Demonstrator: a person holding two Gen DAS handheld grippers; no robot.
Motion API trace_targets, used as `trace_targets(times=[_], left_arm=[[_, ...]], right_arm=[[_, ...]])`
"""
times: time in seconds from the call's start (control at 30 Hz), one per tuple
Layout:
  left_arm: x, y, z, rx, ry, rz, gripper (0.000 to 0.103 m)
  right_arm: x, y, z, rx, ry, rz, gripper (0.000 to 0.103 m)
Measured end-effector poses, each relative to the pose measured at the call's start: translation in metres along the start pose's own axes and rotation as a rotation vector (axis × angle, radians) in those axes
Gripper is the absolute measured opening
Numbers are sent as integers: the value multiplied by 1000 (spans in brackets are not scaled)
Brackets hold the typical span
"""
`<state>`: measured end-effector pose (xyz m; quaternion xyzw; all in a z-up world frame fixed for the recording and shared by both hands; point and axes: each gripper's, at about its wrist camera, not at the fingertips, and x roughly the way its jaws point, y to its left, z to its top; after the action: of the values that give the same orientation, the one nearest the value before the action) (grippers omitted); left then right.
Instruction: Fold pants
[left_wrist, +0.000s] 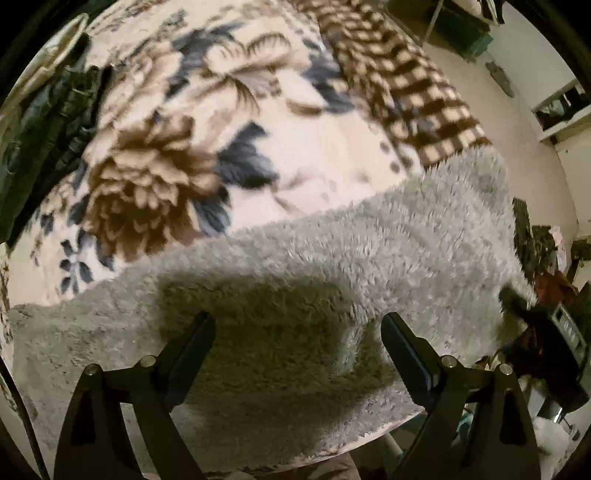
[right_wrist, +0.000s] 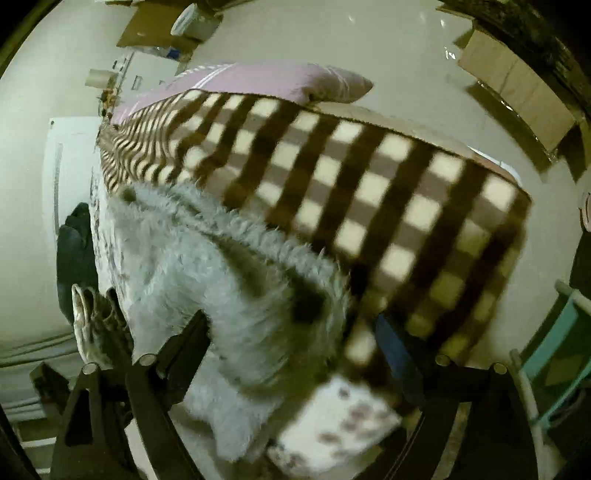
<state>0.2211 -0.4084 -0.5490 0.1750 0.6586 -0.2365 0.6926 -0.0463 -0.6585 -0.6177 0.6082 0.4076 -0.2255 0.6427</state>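
Grey fluffy pants (left_wrist: 369, 251) lie across the near part of a bed, on a cream floral blanket (left_wrist: 314, 147). My left gripper (left_wrist: 299, 321) points down over them, open, with its shadow on the pile and nothing pinched. In the right wrist view the pants (right_wrist: 207, 258) run up to a brown-and-cream checked blanket (right_wrist: 369, 184). My right gripper (right_wrist: 291, 321) stands open low over the pants' end. Fluffy fabric sits between its fingers, but the pads are apart from it.
The checked blanket (left_wrist: 417, 92) covers the far right of the bed, with a pink pillow (right_wrist: 277, 81) beyond it. Dark clothes (left_wrist: 44, 129) lie at the bed's left edge. Cardboard boxes (right_wrist: 517, 92) and a teal chair (right_wrist: 554, 350) stand on the pale floor.
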Motion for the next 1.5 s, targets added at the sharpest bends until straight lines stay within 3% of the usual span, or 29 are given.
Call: trace_targets(times=[0.03, 0.07, 0.17, 0.33, 0.43, 0.53, 0.6, 0.7, 0.8, 0.83, 0.87, 0.9, 0.93, 1.03, 1.07, 1.13, 1.23, 1.3, 1.37, 1.5], left_arm=[[6, 0, -1, 3, 5, -1, 92], [13, 1, -1, 0, 10, -2, 92], [33, 9, -1, -44, 30, -23, 92], [56, 14, 5, -77, 48, -38, 103], [65, 9, 10, -63, 63, -17, 103], [74, 7, 13, -64, 73, 0, 103], [76, 2, 12, -70, 58, 18, 103], [80, -11, 14, -59, 67, 55, 103], [70, -19, 20, -62, 68, 32, 103], [63, -17, 21, -77, 52, 18, 103], [53, -15, 19, -89, 30, 9, 103], [47, -13, 16, -91, 18, 20, 103], [44, -12, 14, -92, 15, 42, 103], [41, -6, 10, -126, 20, 53, 103], [42, -5, 8, -134, 21, 61, 103], [43, 1, 4, -137, 20, 69, 103], [39, 18, -4, -141, 12, 84, 103], [36, 43, -11, -150, 1, 82, 103], [33, 57, -16, -162, -7, 78, 103], [15, 100, -27, -193, -24, 70, 103]], right_arm=[[-2, 7, 0, -37, -48, 6, 61], [-7, 17, -1, -76, -87, 10, 58], [-17, 44, -4, -186, -154, 53, 58], [19, 19, 5, -65, -18, 48, 61], [26, 5, 10, -19, -1, 138, 61], [21, 7, 9, 4, -28, 309, 62], [21, 11, 8, -10, -22, 361, 62], [33, 22, 5, -60, 13, 329, 68], [53, 27, 2, -55, 52, 333, 72], [55, 30, 2, -65, 45, 327, 65], [52, 34, 1, -80, 13, 317, 39], [46, 40, 0, -100, -24, 306, 29], [42, 46, 0, -123, -43, 304, 28], [41, 53, 2, -149, -39, 323, 30], [50, 51, 4, -122, -16, 315, 41], [61, 45, 7, -91, 8, 311, 51], [78, 51, 7, -96, 17, 306, 56], [84, 61, 4, -114, 9, 260, 50], [82, 70, 1, -125, -7, 193, 29], [57, 99, -13, -184, -62, 102, 20]])
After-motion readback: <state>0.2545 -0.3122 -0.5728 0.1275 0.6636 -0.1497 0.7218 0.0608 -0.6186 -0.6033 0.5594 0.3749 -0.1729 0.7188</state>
